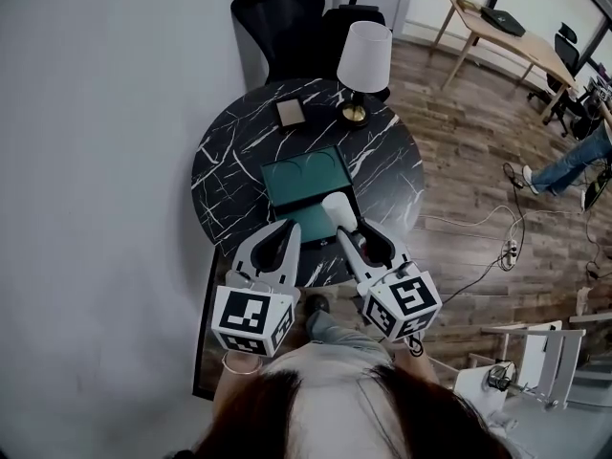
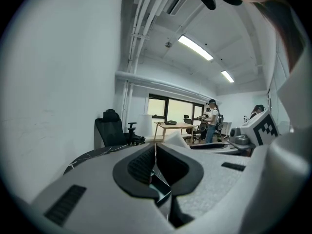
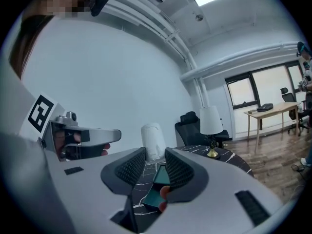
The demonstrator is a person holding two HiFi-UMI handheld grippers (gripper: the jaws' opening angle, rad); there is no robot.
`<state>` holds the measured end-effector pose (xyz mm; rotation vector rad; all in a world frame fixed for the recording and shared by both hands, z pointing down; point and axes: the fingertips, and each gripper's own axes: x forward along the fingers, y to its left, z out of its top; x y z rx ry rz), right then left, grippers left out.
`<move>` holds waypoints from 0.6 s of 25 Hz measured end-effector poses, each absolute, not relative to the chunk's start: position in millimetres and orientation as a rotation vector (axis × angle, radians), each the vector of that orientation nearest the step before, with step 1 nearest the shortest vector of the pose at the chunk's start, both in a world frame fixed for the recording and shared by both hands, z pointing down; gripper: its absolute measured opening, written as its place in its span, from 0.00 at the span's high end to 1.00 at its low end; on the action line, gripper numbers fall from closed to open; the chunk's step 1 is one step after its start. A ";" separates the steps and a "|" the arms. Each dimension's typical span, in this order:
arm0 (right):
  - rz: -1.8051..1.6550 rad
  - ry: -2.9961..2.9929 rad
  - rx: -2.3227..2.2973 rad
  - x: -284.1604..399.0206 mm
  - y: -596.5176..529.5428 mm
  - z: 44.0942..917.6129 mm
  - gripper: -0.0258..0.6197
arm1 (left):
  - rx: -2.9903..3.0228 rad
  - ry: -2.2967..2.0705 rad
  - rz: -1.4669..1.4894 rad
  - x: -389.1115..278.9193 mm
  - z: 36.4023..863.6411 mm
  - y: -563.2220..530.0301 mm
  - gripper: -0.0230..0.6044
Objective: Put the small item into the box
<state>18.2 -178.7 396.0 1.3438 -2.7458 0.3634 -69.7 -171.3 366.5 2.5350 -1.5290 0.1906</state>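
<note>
This looks like an office. Black office chairs (image 1: 277, 12) stand at the top of the head view, and a wooden desk (image 1: 535, 51) sits at the upper right, near big windows (image 3: 242, 92).

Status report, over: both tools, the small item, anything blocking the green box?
Left tool shut, empty. Right tool gripping white cylinder at its tips, near open green box. Box looks unobstructed.

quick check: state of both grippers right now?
Left gripper: closed, nothing between the jaws.
Right gripper: holding the white cylinder at its jaw tips.
</note>
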 end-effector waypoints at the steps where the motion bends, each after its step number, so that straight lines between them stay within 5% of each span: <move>1: 0.362 -2.742 1.337 17.5 -180.6 397.9 0.74 | 2.533 -1.529 0.192 -69.7 366.9 -173.0 0.94; 15: 0.320 -2.674 1.210 7.0 -208.3 433.5 0.74 | 2.511 -1.533 0.203 -71.8 374.1 -196.5 0.94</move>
